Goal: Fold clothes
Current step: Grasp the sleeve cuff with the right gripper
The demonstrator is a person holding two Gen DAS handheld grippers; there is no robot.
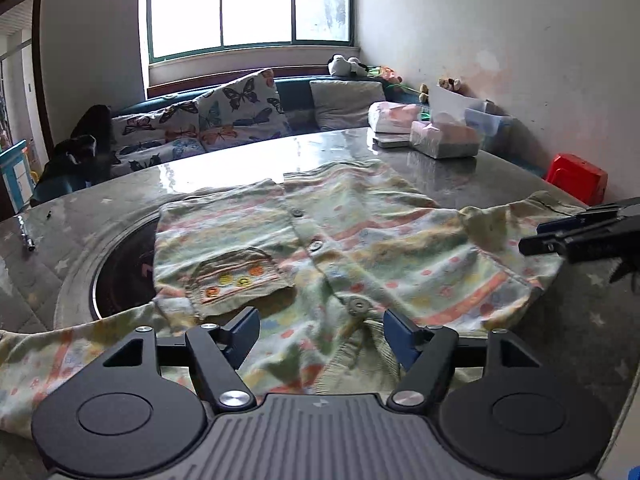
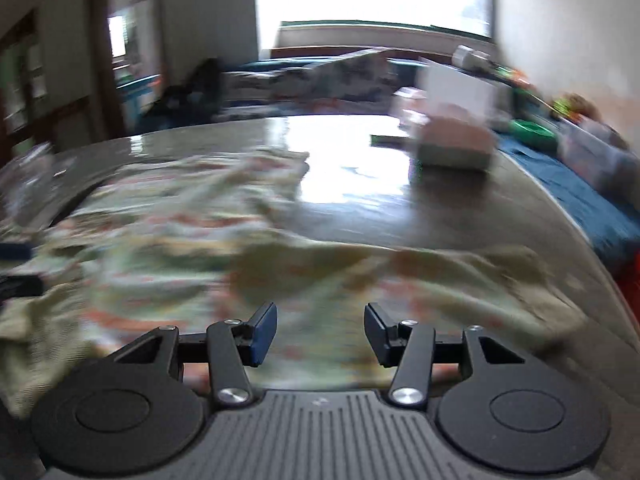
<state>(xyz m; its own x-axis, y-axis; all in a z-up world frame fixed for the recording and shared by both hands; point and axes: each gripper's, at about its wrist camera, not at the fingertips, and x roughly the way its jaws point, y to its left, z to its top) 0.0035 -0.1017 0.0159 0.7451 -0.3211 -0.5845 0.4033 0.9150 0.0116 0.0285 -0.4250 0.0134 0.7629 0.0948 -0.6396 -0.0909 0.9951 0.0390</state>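
Daylit from the window behind, the grey worktop (image 1: pixel 460 168) carries a striped cardigan (image 1: pixel 320 248) spread front-up near its near edge, both left tongs (image 1: pixel 320 332) and right tongs (image 2: pixel 320 330) spread empty above it, probably poised to pinch the fabric for folding.

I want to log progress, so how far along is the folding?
Done: the shirt lies spread flat on the table, buttons up. In hand: nothing; the left gripper and right gripper are open above it. Left: every fold, since no sleeve is turned in.
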